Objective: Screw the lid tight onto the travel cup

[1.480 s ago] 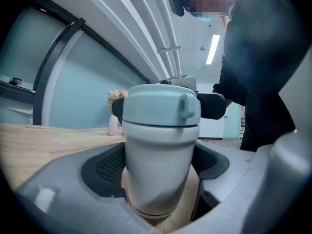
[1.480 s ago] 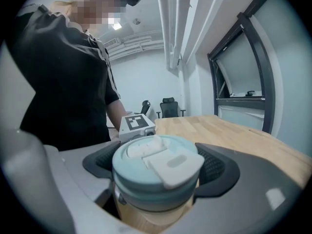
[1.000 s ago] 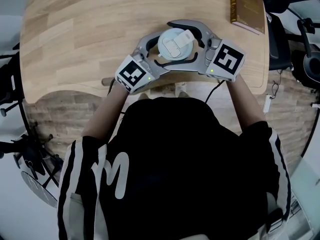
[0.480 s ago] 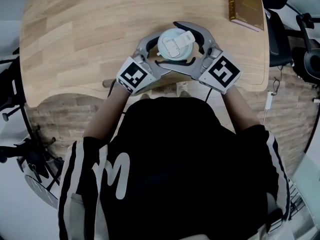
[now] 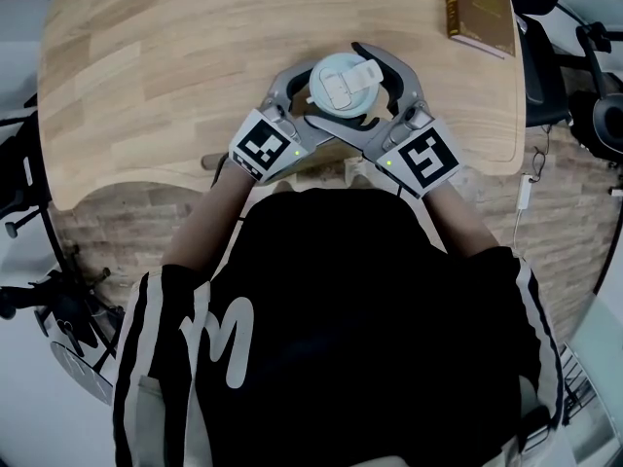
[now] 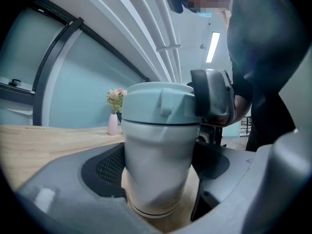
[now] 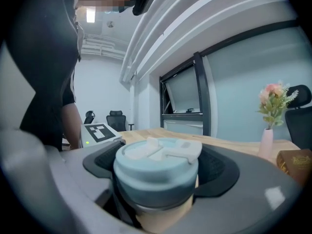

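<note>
lid-tightening under way at a pale wooden desk (image 5: 175,56): the travel cup (image 6: 158,165) stands upright near the desk's front edge, just ahead of the person. the left gripper (image 5: 341,93) has its jaws clamped on the cup's white body, low down, while the right gripper (image 5: 333,82) has its jaws closed round the light blue lid (image 7: 157,168), which sits level on top with its flip tab flat. the step in hand looks like the twist itself, one gripper bracing and the other turning. the next move probably calls for the right gripper to rotate the lid about the cup's axis with the left holding the body steady, and a release and fresh grip if the wrist runs out of travel. beyond the cup to the right a brown book (image 5: 480,13) lies at the desk's far edge; a small vase of pink flowers (image 7: 267,140) stands past the cup, with office chairs (image 7: 115,118) and pale blue walls behind.
</note>
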The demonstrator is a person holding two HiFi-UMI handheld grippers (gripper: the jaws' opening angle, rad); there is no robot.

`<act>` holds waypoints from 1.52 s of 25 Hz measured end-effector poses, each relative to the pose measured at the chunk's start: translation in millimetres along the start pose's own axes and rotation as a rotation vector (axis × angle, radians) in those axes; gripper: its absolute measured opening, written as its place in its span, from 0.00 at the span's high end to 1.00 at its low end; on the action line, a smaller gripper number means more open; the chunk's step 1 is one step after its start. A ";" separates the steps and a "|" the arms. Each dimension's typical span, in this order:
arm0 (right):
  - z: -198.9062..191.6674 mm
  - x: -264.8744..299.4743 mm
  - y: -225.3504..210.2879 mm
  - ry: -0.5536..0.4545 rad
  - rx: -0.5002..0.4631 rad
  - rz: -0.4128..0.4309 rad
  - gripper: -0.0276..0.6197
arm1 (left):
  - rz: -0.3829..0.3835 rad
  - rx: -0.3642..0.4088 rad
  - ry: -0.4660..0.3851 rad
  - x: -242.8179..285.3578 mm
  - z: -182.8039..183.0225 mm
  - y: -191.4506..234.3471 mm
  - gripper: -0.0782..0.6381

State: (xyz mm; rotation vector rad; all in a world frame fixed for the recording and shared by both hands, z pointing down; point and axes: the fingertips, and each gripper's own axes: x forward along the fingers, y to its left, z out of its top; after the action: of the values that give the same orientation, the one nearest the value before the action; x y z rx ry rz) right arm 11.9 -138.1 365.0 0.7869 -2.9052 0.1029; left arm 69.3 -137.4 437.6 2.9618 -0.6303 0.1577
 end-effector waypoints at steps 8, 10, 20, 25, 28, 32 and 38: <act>-1.0 -0.5 -4.7 0.010 0.012 -0.121 0.24 | 0.007 -0.003 -0.001 0.1 -0.2 0.0 0.31; -0.8 -0.8 -6.3 0.009 0.014 -0.152 0.24 | 0.010 -0.005 -0.001 0.4 0.1 0.0 0.31; -0.6 -2.6 -12.6 -0.005 0.047 -0.296 0.24 | 0.044 -0.009 0.001 0.6 0.3 0.4 0.31; -1.0 -5.1 -15.3 -0.006 0.068 -0.377 0.24 | 0.048 -0.010 0.002 0.9 0.1 -0.6 0.31; -0.6 -5.5 -16.7 -0.016 0.077 -0.411 0.24 | 0.050 -0.015 0.003 1.2 0.0 -0.1 0.31; -4.0 -6.2 -17.7 -0.009 0.087 -0.440 0.25 | 0.051 -0.016 0.008 1.0 -0.4 0.8 0.31; -8.6 -8.1 -19.8 -0.006 0.096 -0.496 0.25 | 0.049 -0.014 0.003 0.9 0.2 0.6 0.31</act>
State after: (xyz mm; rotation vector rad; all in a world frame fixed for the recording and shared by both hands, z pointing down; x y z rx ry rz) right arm 29.7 -150.3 373.0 1.4930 -2.6297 0.1883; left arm 69.9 -138.4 437.6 2.9332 -0.7014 0.1617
